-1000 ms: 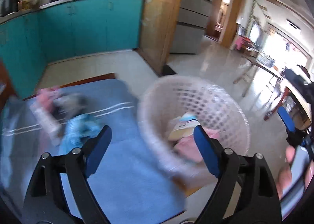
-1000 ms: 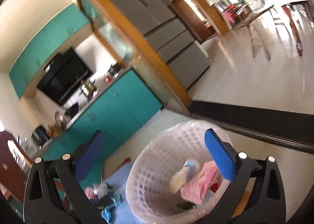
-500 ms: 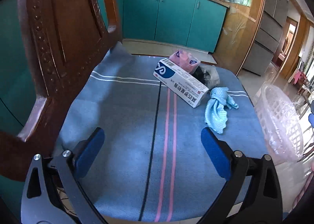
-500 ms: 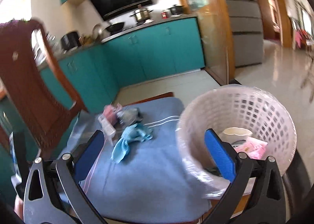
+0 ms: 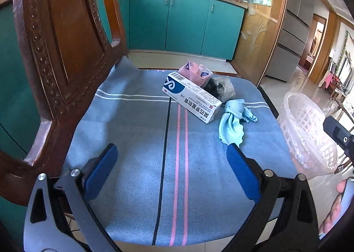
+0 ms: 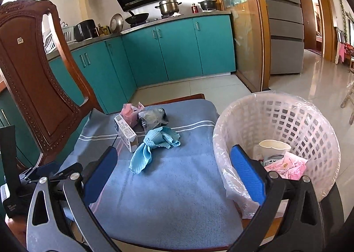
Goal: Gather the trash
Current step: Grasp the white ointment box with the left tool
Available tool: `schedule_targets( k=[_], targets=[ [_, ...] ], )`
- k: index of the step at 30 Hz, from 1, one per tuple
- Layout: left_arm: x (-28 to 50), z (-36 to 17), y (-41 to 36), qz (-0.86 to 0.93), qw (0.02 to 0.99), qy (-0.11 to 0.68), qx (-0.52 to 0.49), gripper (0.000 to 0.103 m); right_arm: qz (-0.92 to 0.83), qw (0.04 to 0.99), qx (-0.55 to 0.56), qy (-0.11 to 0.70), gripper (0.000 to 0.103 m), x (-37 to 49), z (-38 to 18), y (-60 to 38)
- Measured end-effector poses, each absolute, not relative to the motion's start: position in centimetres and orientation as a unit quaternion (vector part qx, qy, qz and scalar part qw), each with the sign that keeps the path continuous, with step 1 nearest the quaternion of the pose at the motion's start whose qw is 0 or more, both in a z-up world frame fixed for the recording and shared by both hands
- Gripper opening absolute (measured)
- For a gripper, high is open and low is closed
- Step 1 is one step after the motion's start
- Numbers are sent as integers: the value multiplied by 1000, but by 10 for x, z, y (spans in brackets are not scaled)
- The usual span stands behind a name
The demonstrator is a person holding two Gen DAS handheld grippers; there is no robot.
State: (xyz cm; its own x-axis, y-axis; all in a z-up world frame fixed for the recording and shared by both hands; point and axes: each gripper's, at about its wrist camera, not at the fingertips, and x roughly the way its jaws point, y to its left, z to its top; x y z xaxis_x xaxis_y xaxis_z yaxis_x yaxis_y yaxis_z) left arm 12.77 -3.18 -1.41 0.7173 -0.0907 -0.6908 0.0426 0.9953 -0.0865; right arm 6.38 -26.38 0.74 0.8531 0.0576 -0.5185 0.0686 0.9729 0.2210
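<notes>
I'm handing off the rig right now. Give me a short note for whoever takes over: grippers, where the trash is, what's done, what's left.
Left gripper: open, empty, above the blue cloth on the chair seat.
Right gripper: open, empty, between the cloth and the basket.
On the cloth: white carton, pink packet, crumpled clear bag, light-blue rag, all bunched at the far side.
Done: lined basket beside the seat already holds a paper cup and pink wrappers.
Left: move the four pieces into the basket; the rag is nearest.

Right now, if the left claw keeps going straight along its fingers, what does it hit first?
Probably bare blue cloth; the left claw is open and empty. The white box lies farther on, slightly right. Depth is unclear.
</notes>
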Motion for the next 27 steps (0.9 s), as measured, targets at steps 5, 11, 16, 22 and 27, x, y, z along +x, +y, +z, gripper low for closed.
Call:
schedule_targets(
  k=[5,11,16,22,27],
  targets=[
    [135,-19,-34,-33,923,382,-34,98,-4,956,124,267,100,64,8,-266],
    [186,-29,-59,-22,913,406,-28,98,-5,954,135,268,100,66,6,-269],
    [242,-38,-93,-18,902,429,-43,95,-6,950,142,278,100,71,0,-276],
    [282,-55,-112,2,889,455,-48,79,-3,946,143,292,100,81,-5,-277],
    [286,-65,-90,-19,881,464,-94,45,2,943,133,306,100,92,-11,-272]
  ],
)
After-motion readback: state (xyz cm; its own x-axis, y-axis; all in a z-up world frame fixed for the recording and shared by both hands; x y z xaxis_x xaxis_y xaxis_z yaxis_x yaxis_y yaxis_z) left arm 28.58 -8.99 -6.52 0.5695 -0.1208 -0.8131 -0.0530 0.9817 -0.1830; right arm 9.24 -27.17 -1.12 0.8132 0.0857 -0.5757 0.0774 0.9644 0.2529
